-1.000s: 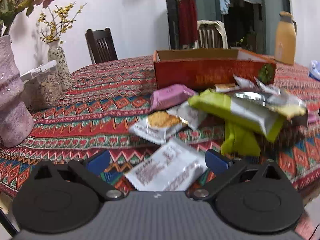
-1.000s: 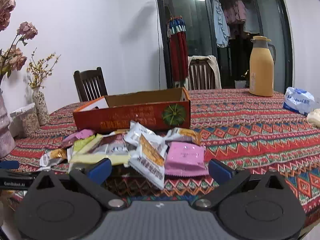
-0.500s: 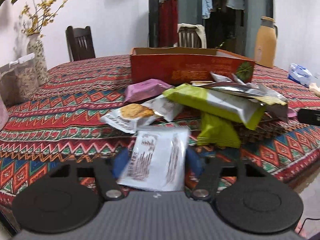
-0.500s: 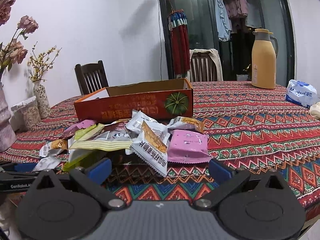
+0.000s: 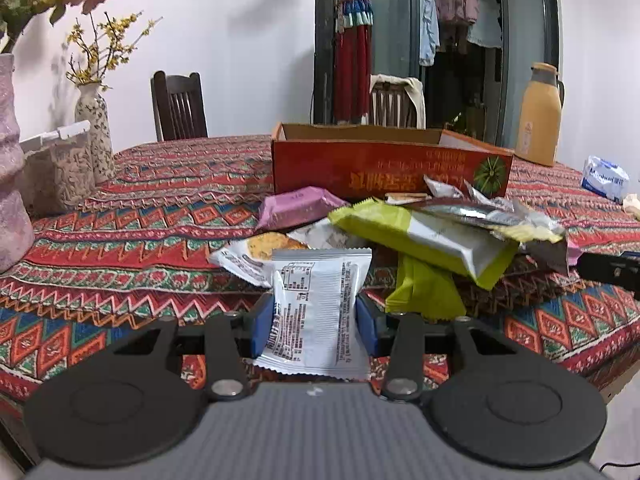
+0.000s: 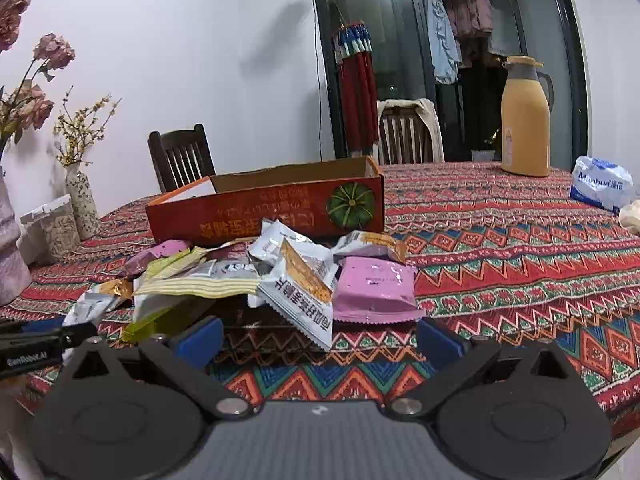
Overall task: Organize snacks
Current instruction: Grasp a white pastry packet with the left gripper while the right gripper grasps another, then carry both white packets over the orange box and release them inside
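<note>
Left gripper (image 5: 316, 322) jaws just closed, clamped on silver packet (image 5: 318, 312); orange box (image 5: 390, 168) far ahead. Right gripper (image 6: 318, 338) jaws apart, empty.

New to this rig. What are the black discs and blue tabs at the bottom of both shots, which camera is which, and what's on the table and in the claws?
No robot here: a person holds a two-finger claw in each hand, and each claw has a fisheye camera looking forward along its fingers. The black discs are the claw's body and the blue tabs are its pads.

In the left wrist view, the left claw has just been closing and now pinches a white snack packet between its pads.

In the right wrist view, the right claw stands open and holds nothing.

On the patterned tablecloth lies a pile of snack packets, among them a pink packet. Behind it stands an open orange cardboard box. Further back there is a yellow thermos jug.
</note>
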Demonstrator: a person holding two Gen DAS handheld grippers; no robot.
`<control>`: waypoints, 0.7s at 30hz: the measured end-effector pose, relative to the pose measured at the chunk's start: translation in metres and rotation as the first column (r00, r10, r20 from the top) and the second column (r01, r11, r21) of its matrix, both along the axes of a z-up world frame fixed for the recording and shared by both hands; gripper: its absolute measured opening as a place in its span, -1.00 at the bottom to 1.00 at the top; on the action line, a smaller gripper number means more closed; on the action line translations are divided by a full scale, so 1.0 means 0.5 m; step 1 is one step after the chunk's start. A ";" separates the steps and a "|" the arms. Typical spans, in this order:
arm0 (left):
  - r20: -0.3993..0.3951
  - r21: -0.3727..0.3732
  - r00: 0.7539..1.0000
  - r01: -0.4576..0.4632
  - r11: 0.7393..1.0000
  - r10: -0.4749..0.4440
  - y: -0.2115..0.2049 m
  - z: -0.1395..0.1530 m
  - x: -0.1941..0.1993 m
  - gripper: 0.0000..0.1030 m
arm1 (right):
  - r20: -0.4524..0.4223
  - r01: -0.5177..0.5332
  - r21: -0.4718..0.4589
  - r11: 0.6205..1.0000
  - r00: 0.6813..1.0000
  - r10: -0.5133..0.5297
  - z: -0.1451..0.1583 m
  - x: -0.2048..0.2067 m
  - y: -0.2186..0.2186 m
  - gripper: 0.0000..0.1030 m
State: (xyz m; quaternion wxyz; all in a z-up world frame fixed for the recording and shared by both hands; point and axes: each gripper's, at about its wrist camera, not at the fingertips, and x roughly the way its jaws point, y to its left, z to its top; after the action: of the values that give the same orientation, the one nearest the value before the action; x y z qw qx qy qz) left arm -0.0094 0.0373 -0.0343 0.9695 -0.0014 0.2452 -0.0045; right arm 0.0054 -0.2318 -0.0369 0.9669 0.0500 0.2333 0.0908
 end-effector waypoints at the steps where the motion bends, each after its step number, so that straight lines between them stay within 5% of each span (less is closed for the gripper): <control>1: 0.003 -0.002 1.000 0.001 1.000 -0.001 0.000 0.003 -0.001 -0.14 | 0.007 -0.002 -0.007 1.000 1.000 0.002 -0.001 0.001 0.002 0.92; 6: 0.016 -0.003 1.000 0.005 1.000 -0.005 -0.006 0.012 -0.005 -0.14 | 0.063 0.011 -0.155 0.988 0.998 -0.002 -0.013 0.014 0.029 0.35; 10: 0.014 -0.003 1.000 0.005 1.000 -0.005 -0.007 0.012 -0.003 -0.14 | 0.097 0.000 -0.245 0.970 0.995 0.024 -0.024 0.032 0.056 0.09; 13: 0.008 -0.004 1.000 0.002 1.000 -0.002 -0.005 0.010 0.000 -0.14 | 0.111 -0.014 -0.266 0.964 0.993 0.045 -0.028 0.040 0.068 0.01; 21: 0.011 -0.012 1.000 -0.006 1.000 0.006 0.002 0.012 -0.001 -0.14 | 0.132 -0.035 -0.298 0.954 0.988 0.078 -0.028 0.051 0.082 -0.60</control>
State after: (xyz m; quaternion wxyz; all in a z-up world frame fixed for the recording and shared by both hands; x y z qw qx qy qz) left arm -0.0098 0.0385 -0.0282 0.9708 -0.0077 0.2397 -0.0030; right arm 0.0311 -0.1907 -0.0511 0.9746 -0.1080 0.1762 0.0860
